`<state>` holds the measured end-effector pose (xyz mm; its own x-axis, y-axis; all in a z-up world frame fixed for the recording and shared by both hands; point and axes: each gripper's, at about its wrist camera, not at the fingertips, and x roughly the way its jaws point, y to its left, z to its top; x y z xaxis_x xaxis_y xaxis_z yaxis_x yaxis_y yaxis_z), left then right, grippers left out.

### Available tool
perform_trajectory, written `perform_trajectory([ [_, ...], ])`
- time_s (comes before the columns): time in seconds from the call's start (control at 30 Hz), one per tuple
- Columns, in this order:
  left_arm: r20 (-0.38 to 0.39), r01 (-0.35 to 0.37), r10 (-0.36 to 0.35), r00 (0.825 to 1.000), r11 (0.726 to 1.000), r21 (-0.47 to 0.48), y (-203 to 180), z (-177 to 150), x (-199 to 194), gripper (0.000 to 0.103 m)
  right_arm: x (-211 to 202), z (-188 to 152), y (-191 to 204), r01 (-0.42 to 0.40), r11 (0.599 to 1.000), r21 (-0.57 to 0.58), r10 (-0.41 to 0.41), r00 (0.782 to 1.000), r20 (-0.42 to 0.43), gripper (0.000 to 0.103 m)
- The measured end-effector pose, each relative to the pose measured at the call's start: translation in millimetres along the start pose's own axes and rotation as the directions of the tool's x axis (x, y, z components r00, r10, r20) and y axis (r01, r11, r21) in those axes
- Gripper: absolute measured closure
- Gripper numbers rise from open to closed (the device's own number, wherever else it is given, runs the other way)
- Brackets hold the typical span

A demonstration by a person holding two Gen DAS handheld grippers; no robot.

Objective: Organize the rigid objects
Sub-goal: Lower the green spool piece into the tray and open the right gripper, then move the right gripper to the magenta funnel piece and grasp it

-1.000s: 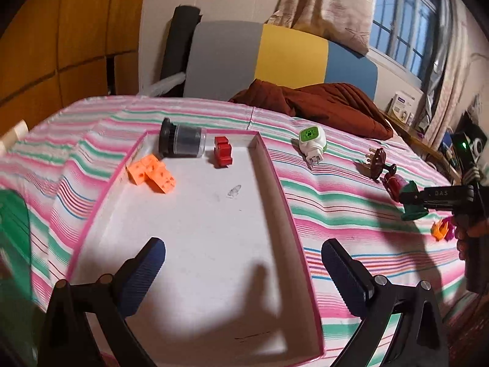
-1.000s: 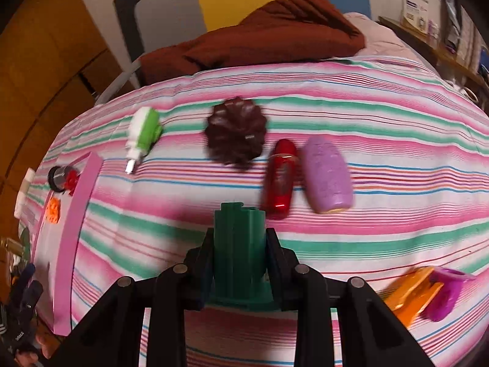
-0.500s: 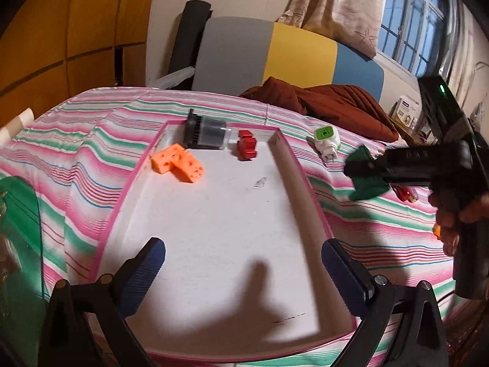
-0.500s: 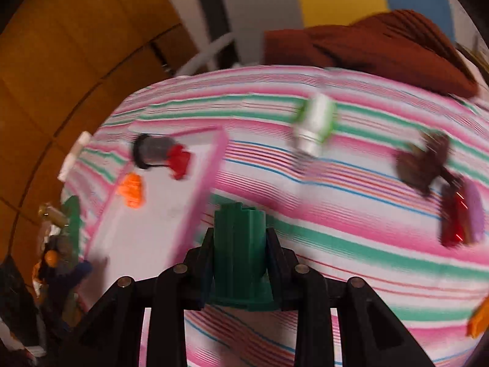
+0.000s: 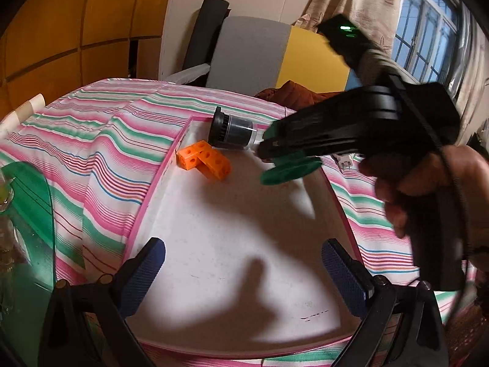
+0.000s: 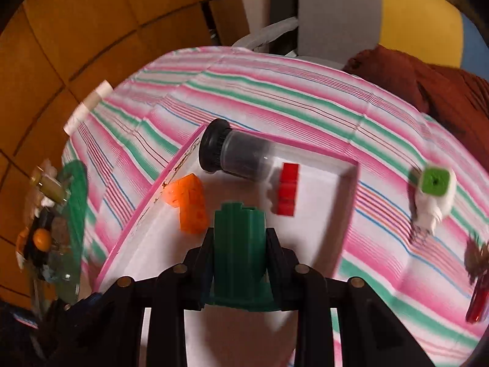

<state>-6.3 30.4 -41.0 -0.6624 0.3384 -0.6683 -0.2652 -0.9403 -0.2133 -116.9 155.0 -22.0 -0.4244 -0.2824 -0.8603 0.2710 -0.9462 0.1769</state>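
Note:
My right gripper (image 6: 240, 238) is shut on a dark green ribbed plastic piece (image 6: 240, 244) and holds it above the far part of the pink-rimmed white tray (image 6: 348, 202). In the left wrist view the same gripper (image 5: 269, 153) with the green piece (image 5: 290, 171) reaches over the tray (image 5: 149, 189) from the right. In the tray lie an orange block (image 6: 189, 208), a red block (image 6: 287, 192) and a dark jar with a black cap (image 6: 235, 156). My left gripper (image 5: 241, 266) is open and empty over the tray's near end.
The tray lies on a pink and green striped bed cover. Right of the tray lie a white and green plug-in device (image 6: 434, 195), a brown flower-shaped piece (image 6: 476, 257) and a red object (image 6: 476, 302). A green glass table edge (image 5: 27, 214) stands at the left.
My right gripper has carried the green piece leftward from the bed cover to above the tray's far part. The left gripper has stayed open over the near end.

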Motion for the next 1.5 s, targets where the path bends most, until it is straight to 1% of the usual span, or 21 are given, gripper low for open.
perform_trajectory([
  [0.1,-0.002,-0.004,0.004,1.0,1.0,-0.006,-0.2,-0.6,-0.6,0.0,13.1,8.7,3.6,0.015,1.0,0.003,-0.015,1.0,-0.011,0.073],
  [0.23,-0.01,-0.006,0.006,1.0,1.0,-0.024,1.9,-1.0,-0.4,0.0,23.8,19.2,-0.5,0.025,0.999,0.038,-0.024,1.0,-0.013,0.073],
  [0.33,-0.018,-0.006,0.005,1.0,0.999,-0.042,5.3,-0.8,0.4,0.0,26.4,25.0,-4.4,0.013,0.997,0.07,-0.013,1.0,-0.004,0.069],
  [0.43,-0.017,-0.003,0.002,1.0,0.999,-0.05,6.0,-0.7,0.1,0.0,15.9,23.4,-10.5,-0.017,0.995,0.101,0.014,1.0,0.027,0.067],
  [0.5,-0.017,-0.001,0.001,1.0,0.999,-0.046,4.3,-1.5,-0.1,0.0,7.9,20.1,-14.6,-0.015,0.993,0.117,0.01,0.999,0.046,0.067],
  [0.67,-0.016,0.01,-0.011,1.0,1.0,-0.024,-3.3,-4.4,-1.6,0.0,-9.3,7.7,-18.6,-0.005,0.994,0.109,-0.003,0.997,0.072,0.067],
  [0.87,-0.022,0.031,-0.031,0.999,1.0,0.002,-11.8,-6.3,-3.0,0.0,-32.3,-10.5,-24.3,-0.027,0.991,0.131,0.012,0.993,0.12,0.067],
  [0.97,-0.023,0.043,-0.043,0.999,0.999,0.009,-15.3,-5.9,-3.3,0.0,-46.4,-22.2,-29.5,-0.004,0.989,0.151,-0.019,0.988,0.151,0.067],
  [1.1,-0.013,0.055,-0.054,0.998,0.998,0.014,-19.0,-7.2,-6.8,0.0,-58.9,-35.6,-39.7,0.031,0.986,0.165,-0.06,0.984,0.168,0.067],
  [1.2,0.019,0.053,-0.053,0.998,0.999,0.011,-21.3,-7.9,-13.6,0.0,-65.0,-45.8,-49.7,0.078,0.983,0.166,-0.104,0.982,0.16,0.067],
  [1.33,0.042,0.062,-0.063,0.997,0.998,0.022,-27.2,-8.6,-21.1,0.0,-72.9,-64.3,-69.9,0.134,0.975,0.177,-0.16,0.976,0.145,0.066],
  [1.5,0.069,0.055,-0.059,0.996,0.997,0.059,-38.4,-12.7,-28.1,0.0,-81.1,-93.2,-100.8,0.173,0.959,0.225,-0.204,0.972,0.118,0.066],
])
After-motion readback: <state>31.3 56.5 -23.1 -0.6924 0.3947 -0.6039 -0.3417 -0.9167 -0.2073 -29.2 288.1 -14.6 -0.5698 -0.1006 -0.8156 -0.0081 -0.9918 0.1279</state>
